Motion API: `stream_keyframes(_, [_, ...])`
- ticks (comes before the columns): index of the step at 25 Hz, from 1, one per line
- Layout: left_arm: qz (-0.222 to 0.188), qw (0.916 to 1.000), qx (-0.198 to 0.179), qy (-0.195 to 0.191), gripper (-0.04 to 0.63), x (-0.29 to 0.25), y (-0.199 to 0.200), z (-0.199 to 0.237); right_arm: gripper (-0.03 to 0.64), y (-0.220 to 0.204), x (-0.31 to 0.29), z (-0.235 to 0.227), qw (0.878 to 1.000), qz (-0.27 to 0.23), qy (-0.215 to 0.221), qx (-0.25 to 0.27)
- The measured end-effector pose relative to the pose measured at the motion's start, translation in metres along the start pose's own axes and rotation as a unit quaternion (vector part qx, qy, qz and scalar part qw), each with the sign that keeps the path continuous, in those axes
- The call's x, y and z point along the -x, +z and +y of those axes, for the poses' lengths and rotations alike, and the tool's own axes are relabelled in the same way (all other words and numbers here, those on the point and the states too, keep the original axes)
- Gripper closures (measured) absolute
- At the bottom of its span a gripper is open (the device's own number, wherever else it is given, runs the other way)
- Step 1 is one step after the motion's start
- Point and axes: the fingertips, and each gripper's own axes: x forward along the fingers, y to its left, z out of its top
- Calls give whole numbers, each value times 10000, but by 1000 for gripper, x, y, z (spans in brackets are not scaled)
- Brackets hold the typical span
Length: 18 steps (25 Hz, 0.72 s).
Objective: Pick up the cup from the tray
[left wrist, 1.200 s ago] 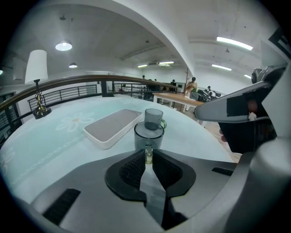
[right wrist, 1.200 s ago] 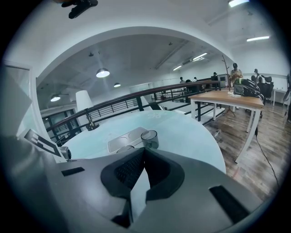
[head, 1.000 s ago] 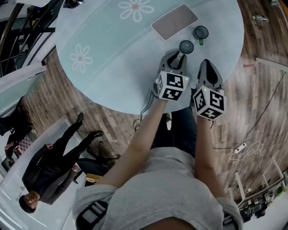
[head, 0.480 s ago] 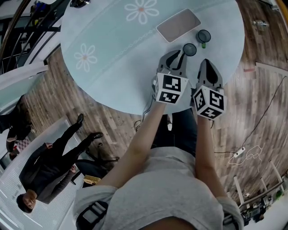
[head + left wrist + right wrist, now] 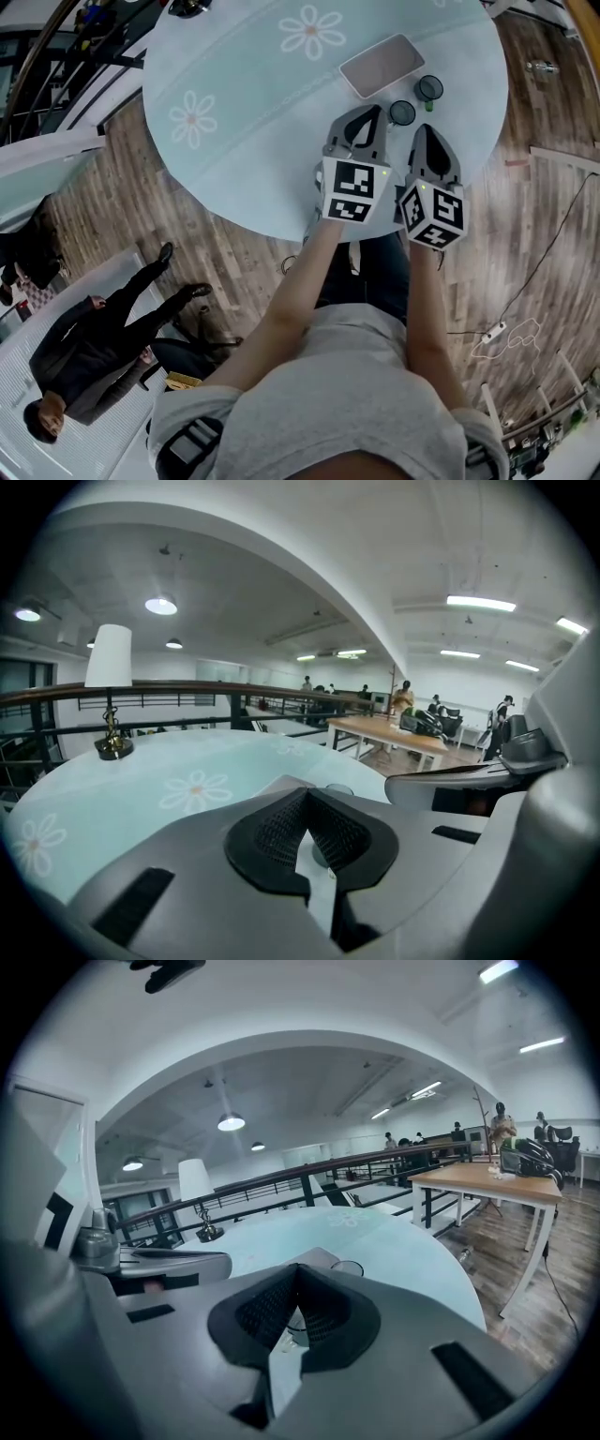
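A grey rectangular tray (image 5: 380,66) lies empty on the round pale-blue table (image 5: 253,112). Two dark glass cups stand on the cloth beside it, the near cup (image 5: 403,112) and the far cup (image 5: 430,88). My left gripper (image 5: 373,112) hovers just short of the near cup; its jaws have just been closing and are shut with nothing between them. In the left gripper view the left gripper (image 5: 307,801) has a cup (image 5: 339,788) beyond its tips. My right gripper (image 5: 425,129) is beside it, shut and empty. A cup (image 5: 347,1267) stands ahead of the right gripper (image 5: 296,1271).
A small green thing (image 5: 428,105) lies by the far cup. A white-shaded table lamp (image 5: 112,686) stands at the table's far side. The table's near edge (image 5: 281,230) is under my hands. People are on the floor at the lower left (image 5: 94,347).
The left gripper's jaws, open by the near cup before, have shut on nothing. Both grippers have lifted and drawn back a little from the cups.
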Motion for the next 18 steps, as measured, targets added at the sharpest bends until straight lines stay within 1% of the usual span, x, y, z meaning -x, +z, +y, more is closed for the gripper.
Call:
stream_keyframes(9, [-176, 9998, 33, 98, 588, 18, 12, 10, 609, 14, 7, 24, 9995, -170, 145, 207])
stream_keyframes(18, [-250, 9996, 10, 143, 588, 26, 17, 13, 609, 21, 9, 29, 9990, -251, 131, 333])
